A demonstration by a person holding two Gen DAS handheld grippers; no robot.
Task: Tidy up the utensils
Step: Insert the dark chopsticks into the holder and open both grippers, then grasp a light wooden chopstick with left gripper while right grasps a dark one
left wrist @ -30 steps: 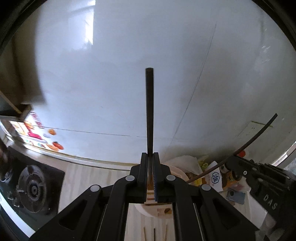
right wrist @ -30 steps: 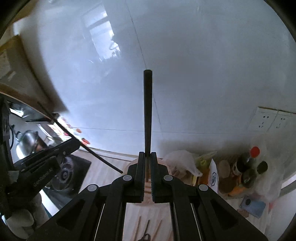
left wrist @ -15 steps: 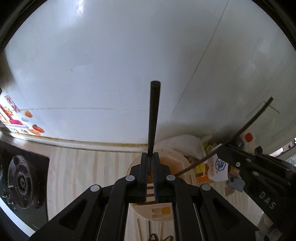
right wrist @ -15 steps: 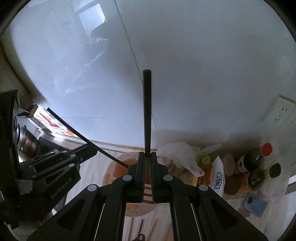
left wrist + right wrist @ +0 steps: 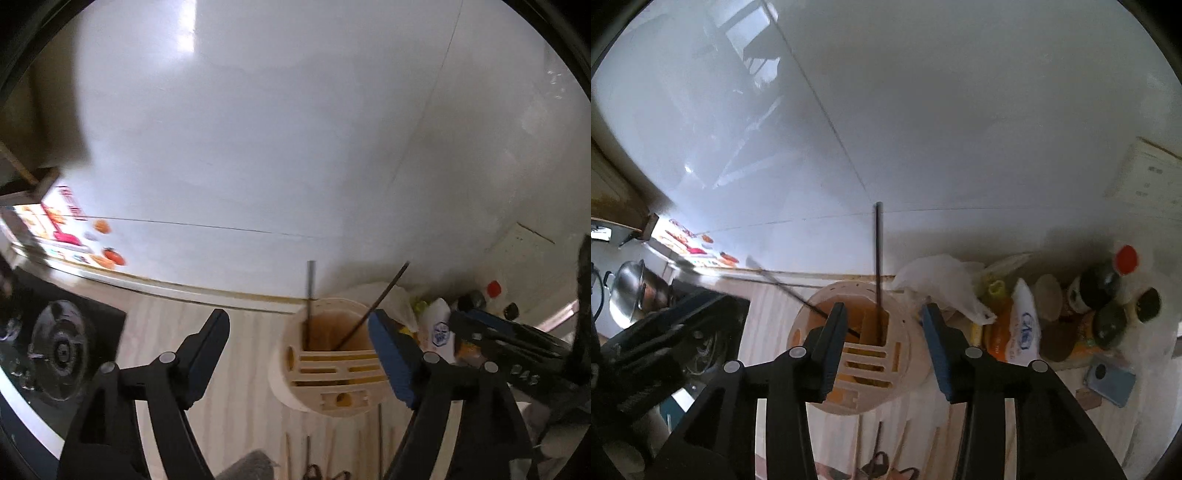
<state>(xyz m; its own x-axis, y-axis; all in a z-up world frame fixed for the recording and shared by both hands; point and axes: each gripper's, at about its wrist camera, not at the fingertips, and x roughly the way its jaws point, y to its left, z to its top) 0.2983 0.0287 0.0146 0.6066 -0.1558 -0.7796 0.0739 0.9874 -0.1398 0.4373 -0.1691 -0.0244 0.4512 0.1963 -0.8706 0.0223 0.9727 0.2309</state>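
Both wrist views close, angled down, sharing utensil holder (image 5: 328, 365) (image 5: 864, 343), seemingly from opposite sides

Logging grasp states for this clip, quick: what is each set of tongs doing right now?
Left tongs: open, holding nothing; chopstick stands free in the holder.
Right tongs: open, holding nothing.

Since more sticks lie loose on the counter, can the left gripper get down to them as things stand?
Probably yes. The left gripper is open and holds nothing; the loose chopsticks lie on the counter just in front of the utensil holder, with nothing over them. It would only need to pull back and dip.
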